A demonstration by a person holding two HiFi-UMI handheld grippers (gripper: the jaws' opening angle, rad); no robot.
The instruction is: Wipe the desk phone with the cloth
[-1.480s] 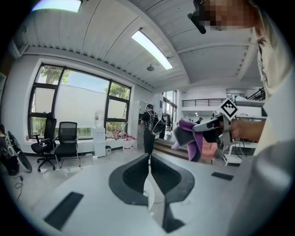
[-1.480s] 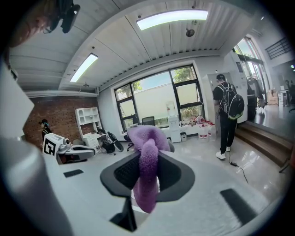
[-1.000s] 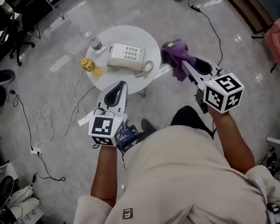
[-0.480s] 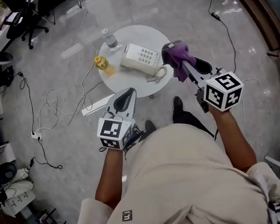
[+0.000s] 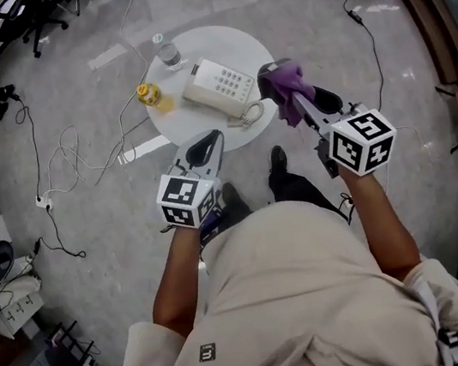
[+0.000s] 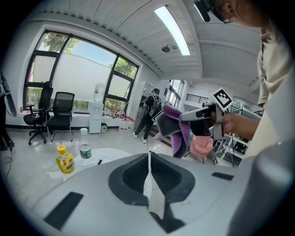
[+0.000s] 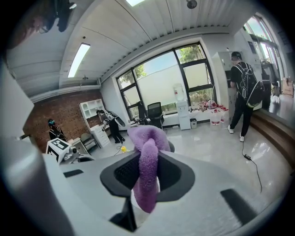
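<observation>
On the round white table point(image 5: 233, 42), the desk phone point(image 5: 217, 87) sits near the middle with bare room round it, while the right gripper point(image 5: 280, 82), squeezing the purple cloth point(image 5: 291, 98), hangs by the table's right edge and the left gripper point(image 5: 214, 136), closed tight and empty, is by the near edge.

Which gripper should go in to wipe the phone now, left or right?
Right, I'd say. The right gripper holds the purple cloth clamped in its fingers and hangs just beside the desk phone. The left gripper is shut and empty, over the near edge of the table.
</observation>
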